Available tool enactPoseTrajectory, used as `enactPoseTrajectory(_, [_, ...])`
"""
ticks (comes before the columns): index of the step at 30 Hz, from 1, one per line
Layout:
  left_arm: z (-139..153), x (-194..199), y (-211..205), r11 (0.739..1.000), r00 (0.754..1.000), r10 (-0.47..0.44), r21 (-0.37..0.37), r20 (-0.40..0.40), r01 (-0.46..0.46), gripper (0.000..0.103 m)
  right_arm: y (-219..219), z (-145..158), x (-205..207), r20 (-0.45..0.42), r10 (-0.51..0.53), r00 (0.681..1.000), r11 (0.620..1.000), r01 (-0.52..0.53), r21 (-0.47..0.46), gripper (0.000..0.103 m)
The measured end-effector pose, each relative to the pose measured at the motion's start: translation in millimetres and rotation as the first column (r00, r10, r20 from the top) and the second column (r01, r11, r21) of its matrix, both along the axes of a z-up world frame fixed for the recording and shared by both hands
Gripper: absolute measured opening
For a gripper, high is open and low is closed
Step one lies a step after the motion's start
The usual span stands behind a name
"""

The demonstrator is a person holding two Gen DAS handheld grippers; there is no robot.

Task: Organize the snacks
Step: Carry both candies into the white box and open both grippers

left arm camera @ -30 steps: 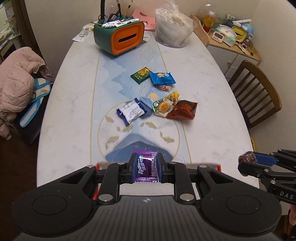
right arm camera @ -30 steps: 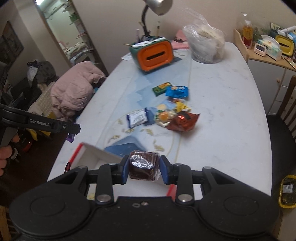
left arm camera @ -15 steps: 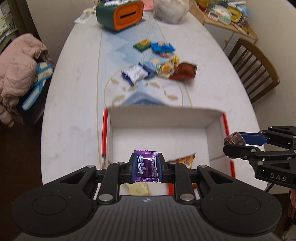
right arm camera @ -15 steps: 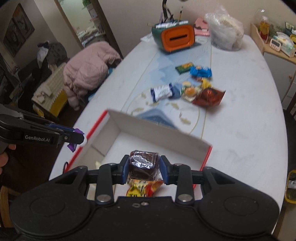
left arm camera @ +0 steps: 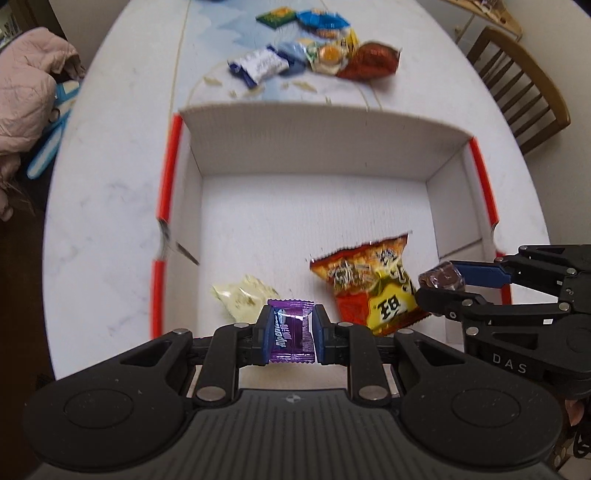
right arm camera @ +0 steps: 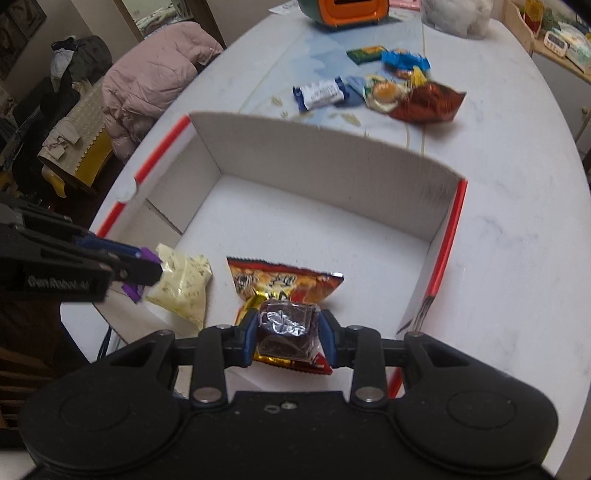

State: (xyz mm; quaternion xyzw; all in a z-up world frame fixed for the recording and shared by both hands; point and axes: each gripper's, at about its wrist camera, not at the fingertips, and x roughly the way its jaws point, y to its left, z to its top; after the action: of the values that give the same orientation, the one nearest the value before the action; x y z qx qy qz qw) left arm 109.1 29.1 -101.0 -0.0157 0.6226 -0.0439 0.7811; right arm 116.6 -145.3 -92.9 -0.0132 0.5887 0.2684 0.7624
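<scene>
Both grippers clamped – left gripper [left arm camera: 291, 335] on purple candy wrapper [left arm camera: 290, 334], right gripper [right arm camera: 287, 335] on foil-wrapped brown cube [right arm camera: 286, 328] – white cardboard box [left arm camera: 314, 147] floor directly below fingers.

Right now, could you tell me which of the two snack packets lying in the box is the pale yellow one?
The pale yellow packet lies nearest the left gripper; the other is an orange-red printed packet.

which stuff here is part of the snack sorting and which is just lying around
Part of the job:
- purple candy in the left claw
- brown foil sweet in the right claw
- white box
- red-yellow packet and pale packet inside it
- snack pile on the table

Just lying about:
- pink jacket
- wooden chair
- orange-green holder
</scene>
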Motion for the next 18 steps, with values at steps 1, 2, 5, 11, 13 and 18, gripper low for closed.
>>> enactPoseTrajectory(1, [-4.7,-1.1,-2.1,1.0,1.0,-0.004,0.008,-0.003,0.004,0.021,0.2,-2.3,-1.4,-0.004,0.0,1.0,1.0,0.0,-0.002,0.033])
enactPoseTrajectory(2, [-8.6,-1.1,-4.0,1.0,1.0,-0.009,0.012,-0.007,0.009,0.021,0.9,-3.8,-2.5,-0.004,0.003,1.0,1.0,-0.003,-0.006,0.033])
enactPoseTrajectory(5, [-18.0,1.0,-8.6,1.0,1.0,-0.018,0.01,-0.024,0.018,0.021,3.6,-8.8,-6.4,-0.004,0.014,1.0,1.0,-0.014,-0.021,0.033])
enactPoseTrajectory(11, [-33.7,4.0,-17.0,0.999,0.998,-0.034,0.014,-0.049,0.034,0.021,6.1,-14.4,-8.4,0.007,0.015,1.0,0.999,-0.015,-0.035,0.033])
enactPoseTrajectory(13, [-37.6,4.0,-18.7,0.999,0.998,-0.037,0.009,-0.053,0.038,0.021,6.5,-14.9,-9.3,0.014,0.024,1.0,0.999,-0.024,-0.039,0.033])
enactPoseTrajectory(18, [-44.1,2.8,-20.4,0.999,0.997,-0.048,0.001,-0.056,0.048,0.021,10.4,-17.2,-11.6,0.01,0.054,0.998,0.997,-0.054,-0.049,0.033])
